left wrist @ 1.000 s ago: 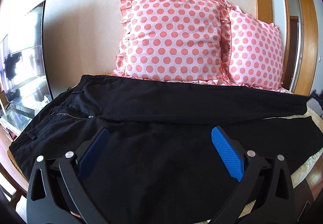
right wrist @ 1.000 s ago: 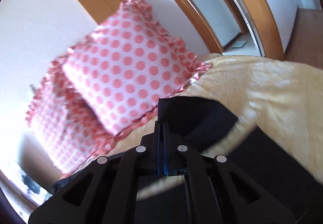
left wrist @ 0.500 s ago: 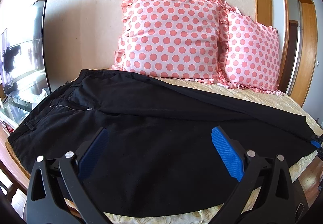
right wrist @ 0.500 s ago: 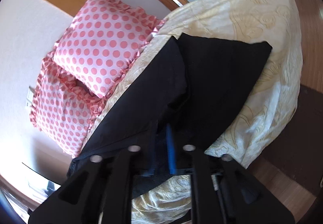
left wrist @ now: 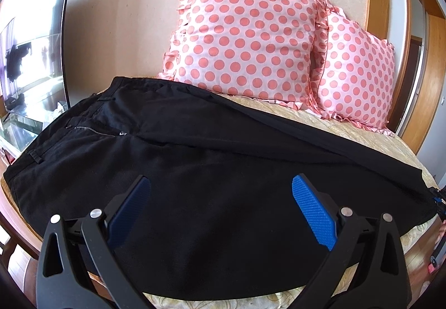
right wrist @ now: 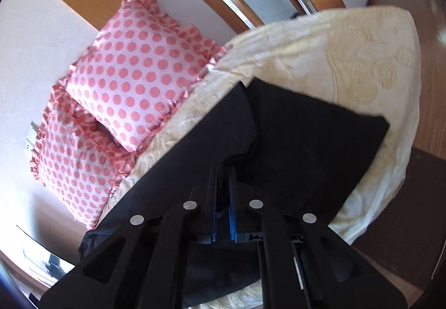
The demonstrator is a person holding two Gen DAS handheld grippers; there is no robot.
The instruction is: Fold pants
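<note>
A second ago my right gripper held a trouser leg up in the air; now the black pants [left wrist: 211, 169] lie flat across the cream bedspread [left wrist: 370, 136], waistband at the left edge, both legs reaching right. My left gripper [left wrist: 223, 208] hovers low over the near leg, jaws wide apart, nothing between them, much as before. Behind, two pink polka-dot pillows [left wrist: 248, 38] lean on the wall, leaving a bare strip of bedding. At the right, my right gripper [right wrist: 223, 189] has come down and its jaws are closing, nearly together, on a bunch of cloth near the cuffs [right wrist: 315, 139]. Bare bedspread lies beyond them.
</note>
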